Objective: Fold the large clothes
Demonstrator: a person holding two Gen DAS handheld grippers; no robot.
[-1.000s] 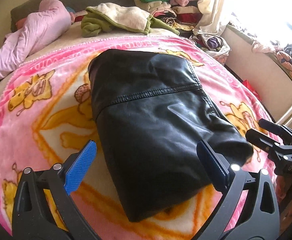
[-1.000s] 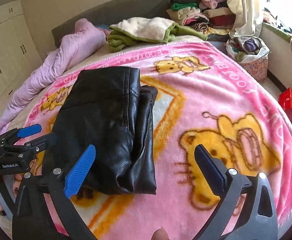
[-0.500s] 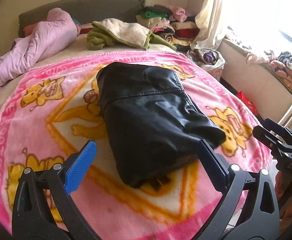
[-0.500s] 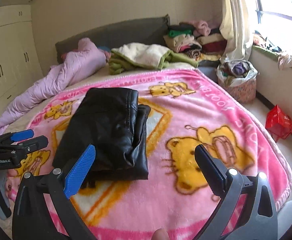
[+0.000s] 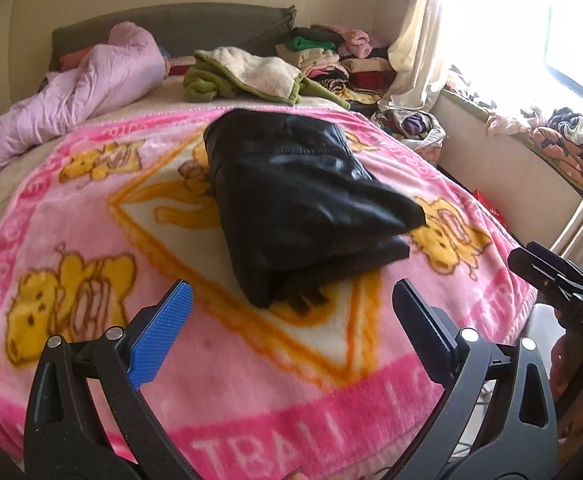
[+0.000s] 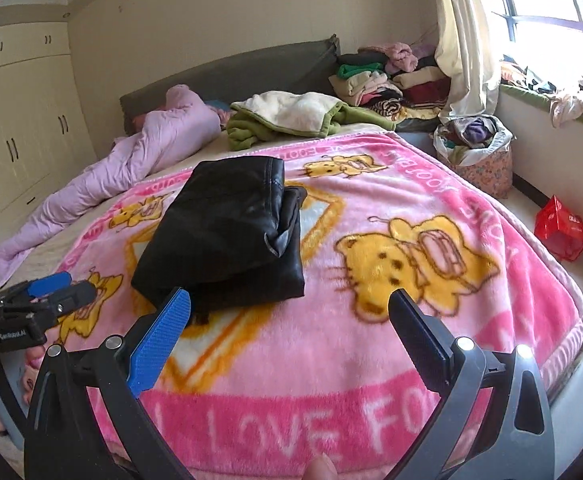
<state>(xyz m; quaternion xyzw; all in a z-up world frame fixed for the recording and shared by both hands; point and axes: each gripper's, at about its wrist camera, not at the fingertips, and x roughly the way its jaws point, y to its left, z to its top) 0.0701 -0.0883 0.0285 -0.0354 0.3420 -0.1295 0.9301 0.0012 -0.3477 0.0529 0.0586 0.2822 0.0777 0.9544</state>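
- Both hand-held grippers have drawn back from the folded black leather garment [image 5: 303, 204], which a second ago lay right under their fingers and now lies well ahead of them.
- It rests as a compact folded bundle in the middle of the pink fleece blanket with yellow cartoon cats [image 5: 91, 248], ahead of the left hand-held gripper [image 5: 291, 312] and ahead and to the left of the right hand-held gripper [image 6: 291, 316].
- Left hand-held gripper: fingers spread wide, nothing between them, above the near edge of the blanket.
- Right hand-held gripper: fingers likewise spread and empty; in its view the left one shows at the far left, near the bundle's corner.
- Beyond the bundle lie a green and cream fleece garment [image 6: 291, 116] and, further left, a crumpled lilac padded quilt [image 6: 131, 160].
- Past these, against the wall to the right, stands a stack of folded clothes [image 6: 383, 80], with a patterned fabric basket of clothes [image 6: 479, 152] on the floor to the right of the bed.
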